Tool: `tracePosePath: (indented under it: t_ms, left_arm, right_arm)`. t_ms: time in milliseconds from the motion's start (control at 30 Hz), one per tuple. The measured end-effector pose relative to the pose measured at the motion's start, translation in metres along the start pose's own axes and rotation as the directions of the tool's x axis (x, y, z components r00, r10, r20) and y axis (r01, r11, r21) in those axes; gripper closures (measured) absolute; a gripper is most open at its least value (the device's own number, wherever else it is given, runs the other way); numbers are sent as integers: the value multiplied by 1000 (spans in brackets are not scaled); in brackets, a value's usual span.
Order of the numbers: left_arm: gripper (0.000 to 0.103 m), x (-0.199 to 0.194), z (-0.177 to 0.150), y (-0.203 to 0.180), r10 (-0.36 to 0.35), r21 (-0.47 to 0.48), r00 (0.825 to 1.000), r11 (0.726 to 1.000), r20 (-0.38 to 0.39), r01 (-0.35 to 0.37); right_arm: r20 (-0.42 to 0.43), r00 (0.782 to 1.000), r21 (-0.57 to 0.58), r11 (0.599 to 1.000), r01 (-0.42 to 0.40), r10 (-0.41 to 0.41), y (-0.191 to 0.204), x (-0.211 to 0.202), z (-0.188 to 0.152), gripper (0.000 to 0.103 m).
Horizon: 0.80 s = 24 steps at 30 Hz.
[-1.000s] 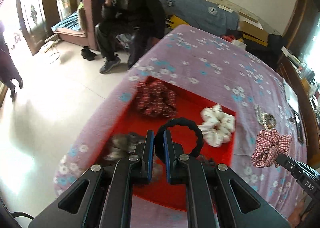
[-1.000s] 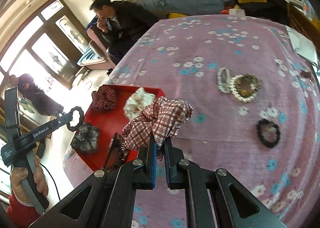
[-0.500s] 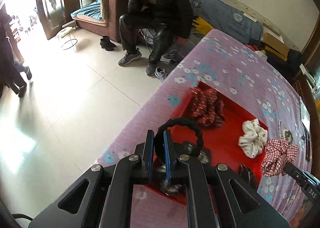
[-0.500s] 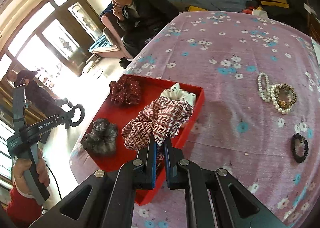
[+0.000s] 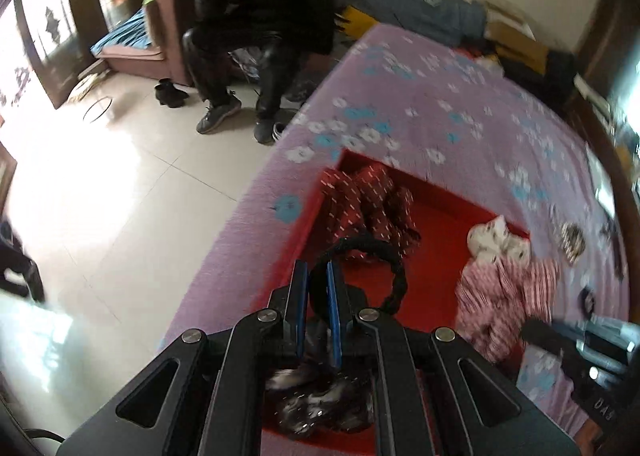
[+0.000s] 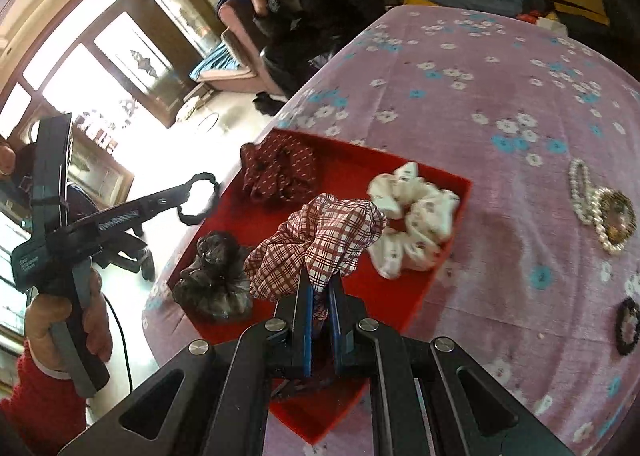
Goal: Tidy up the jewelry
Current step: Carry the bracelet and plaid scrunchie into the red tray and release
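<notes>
Three fabric scrunchies already lie in the shallow red tray (image 6: 436, 256) — the right gripper (image 6: 320, 296) clamps a plaid scrunchie (image 6: 320, 240) above it, the left gripper (image 5: 318, 296) pinches a black braided ring (image 5: 384, 256); pearl bracelets (image 6: 596, 212) wait at three o'clock.

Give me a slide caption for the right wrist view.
Right gripper holds plaid scrunchie over the red tray.

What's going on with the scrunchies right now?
Left hand-held gripper shut on black hair tie. Right hand-held gripper shut on plaid scrunchie, over red tray. Nothing blocking.
</notes>
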State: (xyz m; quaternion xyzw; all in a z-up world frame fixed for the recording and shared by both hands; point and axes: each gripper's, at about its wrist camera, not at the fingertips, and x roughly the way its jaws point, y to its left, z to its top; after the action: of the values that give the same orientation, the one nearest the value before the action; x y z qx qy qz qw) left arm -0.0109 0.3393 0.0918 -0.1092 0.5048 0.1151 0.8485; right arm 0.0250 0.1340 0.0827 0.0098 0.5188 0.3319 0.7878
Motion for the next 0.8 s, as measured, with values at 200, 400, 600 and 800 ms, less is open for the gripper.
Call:
tracePosePath:
  t_ms: [200, 400, 600, 800]
  left_arm:
    - [94, 32, -1, -2, 40, 27, 997, 999, -61, -38]
    - [93, 35, -3, 2, 47, 15, 997, 999, -58, -46]
    - [67, -2, -8, 11, 15, -21, 1000, 1000, -8, -15]
    - [61, -38, -12, 26, 55, -74, 998, 996, 40, -52]
  right_arm:
    - [11, 996, -43, 995, 94, -94, 5, 39, 35, 94]
    - [-27, 989, -73, 987, 140, -143, 5, 75, 51, 94]
    - [-45, 988, -75, 986, 147, -151, 3, 81, 54, 93]
    - [-15, 992, -68, 990, 126, -127, 2, 59, 49, 75]
